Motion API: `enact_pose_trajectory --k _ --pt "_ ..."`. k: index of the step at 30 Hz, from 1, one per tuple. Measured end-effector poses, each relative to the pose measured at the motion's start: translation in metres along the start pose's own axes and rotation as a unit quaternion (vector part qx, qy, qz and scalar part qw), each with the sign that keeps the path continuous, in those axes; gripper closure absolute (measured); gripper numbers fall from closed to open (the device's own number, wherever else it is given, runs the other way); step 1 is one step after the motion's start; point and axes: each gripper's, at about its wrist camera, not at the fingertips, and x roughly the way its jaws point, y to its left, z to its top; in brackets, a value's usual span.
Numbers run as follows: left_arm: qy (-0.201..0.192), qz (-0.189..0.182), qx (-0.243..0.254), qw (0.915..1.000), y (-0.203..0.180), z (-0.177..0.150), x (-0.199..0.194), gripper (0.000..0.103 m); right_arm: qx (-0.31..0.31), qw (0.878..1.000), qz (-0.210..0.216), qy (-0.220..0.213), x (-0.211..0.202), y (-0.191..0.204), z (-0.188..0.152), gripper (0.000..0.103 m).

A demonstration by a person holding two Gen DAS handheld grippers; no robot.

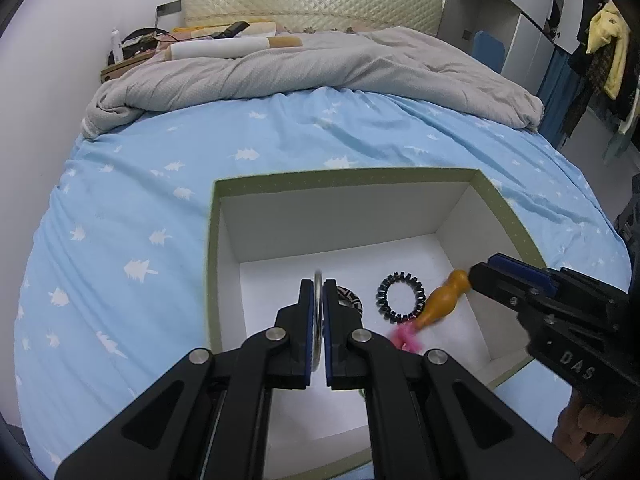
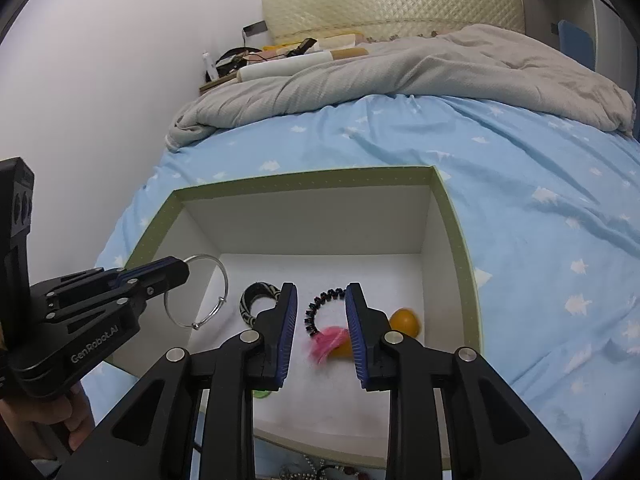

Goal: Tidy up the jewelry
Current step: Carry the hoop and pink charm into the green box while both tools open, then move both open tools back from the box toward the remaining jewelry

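Observation:
A white box with a green rim [image 1: 344,174] [image 2: 304,178] stands on the blue bed. My left gripper [image 1: 319,294] [image 2: 176,270] is shut on a thin silver bangle [image 2: 218,280] [image 1: 318,280], held over the box's left side. Inside lie a black-and-white patterned bangle [image 1: 352,298] [image 2: 256,294], a black spiral hair tie [image 1: 400,296] [image 2: 316,306], and an orange gourd-shaped charm [image 1: 442,298] [image 2: 406,320] with a pink tassel [image 1: 406,340] [image 2: 326,342]. My right gripper [image 2: 322,320] [image 1: 480,276] is open and empty, above the tassel and hair tie.
A grey duvet [image 1: 312,68] is bunched at the head of the bed, with a padded headboard [image 1: 312,0] behind. Beaded jewelry [image 2: 316,470] lies on the sheet in front of the box. Clothes [image 1: 600,52] hang at the right.

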Motion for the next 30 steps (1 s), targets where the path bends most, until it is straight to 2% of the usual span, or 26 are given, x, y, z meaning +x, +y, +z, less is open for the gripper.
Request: enact_pose_trajectory --k 3,5,6,15,23,30 --pt "-0.003 0.003 0.008 1.0 -0.004 0.003 -0.01 0.093 0.009 1.0 0.006 -0.008 -0.012 -0.001 0.003 0.078" --pt "-0.011 0.003 0.009 0.9999 -0.008 0.005 -0.022 0.072 0.009 1.0 0.006 -0.017 -0.023 0.0 0.004 0.073" --pt "-0.019 0.002 0.008 0.9998 -0.009 0.006 -0.03 0.07 0.008 1.0 0.005 -0.021 -0.03 0.001 0.004 0.07" --pt "-0.066 -0.004 0.012 0.9977 -0.027 0.007 -0.098 0.07 0.008 0.997 0.002 -0.074 -0.109 0.009 0.005 0.07" --pt "-0.112 -0.006 0.003 0.9937 -0.039 -0.006 -0.162 0.07 -0.006 0.993 0.001 -0.115 -0.175 0.026 -0.007 0.07" --pt "-0.124 0.003 0.009 0.9923 -0.052 -0.028 -0.19 0.07 -0.008 0.991 0.013 -0.135 -0.213 0.033 -0.032 0.07"
